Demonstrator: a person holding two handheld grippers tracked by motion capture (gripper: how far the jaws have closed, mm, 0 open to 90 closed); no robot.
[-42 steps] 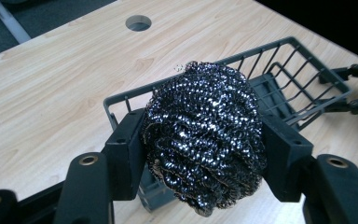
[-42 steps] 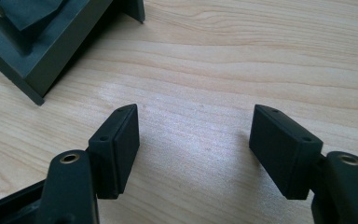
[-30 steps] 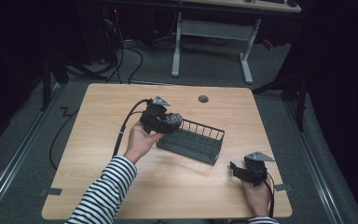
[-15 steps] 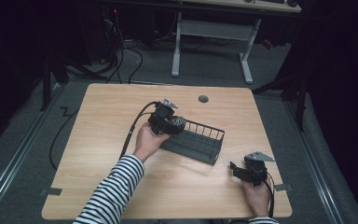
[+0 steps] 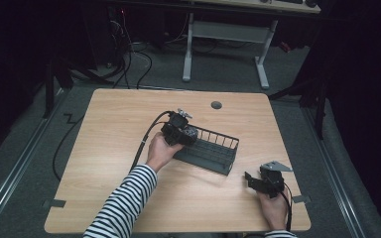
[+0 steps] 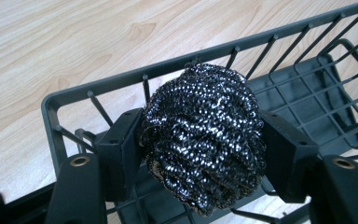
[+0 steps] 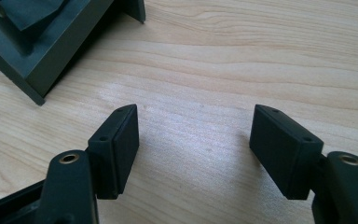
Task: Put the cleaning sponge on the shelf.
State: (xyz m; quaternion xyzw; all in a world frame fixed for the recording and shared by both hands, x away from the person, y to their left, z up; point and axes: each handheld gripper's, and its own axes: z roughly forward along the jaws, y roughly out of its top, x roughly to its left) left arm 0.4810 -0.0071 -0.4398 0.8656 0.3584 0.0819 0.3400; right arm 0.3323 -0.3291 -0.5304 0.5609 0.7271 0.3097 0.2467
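Wooden table (image 5: 104, 148) under dim room | left gripper (image 6: 200, 154) is lowering a steel scourer (image 6: 203, 140) into the dark wire basket (image 6: 56, 105)'s near corner, jaws just easing apart, pads still touching it: release looks to be starting | right gripper (image 7: 193, 140) is resting wide and empty beside the basket.

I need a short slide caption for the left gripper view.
Left tongs holding a steel wool ball over one end of a dark wire basket on a wooden table.
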